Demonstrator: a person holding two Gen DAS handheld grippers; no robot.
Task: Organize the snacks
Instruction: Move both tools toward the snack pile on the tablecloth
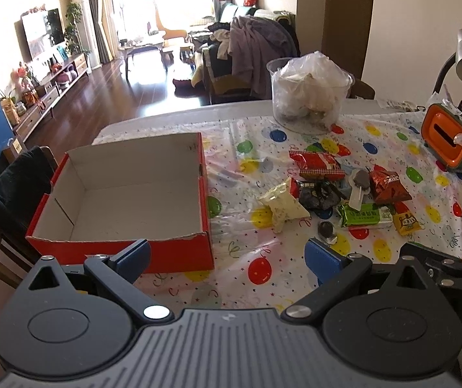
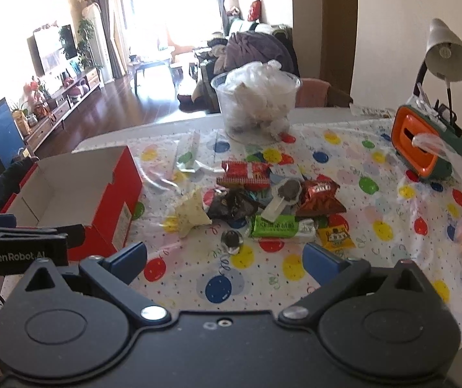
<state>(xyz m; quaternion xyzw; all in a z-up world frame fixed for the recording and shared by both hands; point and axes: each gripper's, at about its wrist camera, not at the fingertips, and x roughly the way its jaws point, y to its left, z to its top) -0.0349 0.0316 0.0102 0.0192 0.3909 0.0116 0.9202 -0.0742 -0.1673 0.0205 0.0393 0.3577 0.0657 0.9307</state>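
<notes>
Your left gripper [image 1: 227, 258] hangs wide apart over the tablecloth [image 1: 247, 274], nothing between its blue pads, and your right gripper [image 2: 224, 258] is spread just the same, empty too.

The red box [image 1: 153, 252] sits on the left side of the table with its white inside bare; not one snack in it. The snacks lie in a loose heap to the right of it: a red packet [image 1: 316, 163] at the back, a pale wrapper [image 1: 282, 207] nearest the box, a black wrapper [image 1: 318, 195], a green bar [image 1: 361, 215] with writing too small to read, and a yellow packet [image 1: 407, 223].

Behind them, a clear tub [image 1: 308, 97] is stuffed with crumpled plastic bags. On the right, an orange holder [image 1: 447, 139] stands with pens behind it.

On the side of your left gripper, seen from the right camera, you can read "GenRobot.AI".
</notes>
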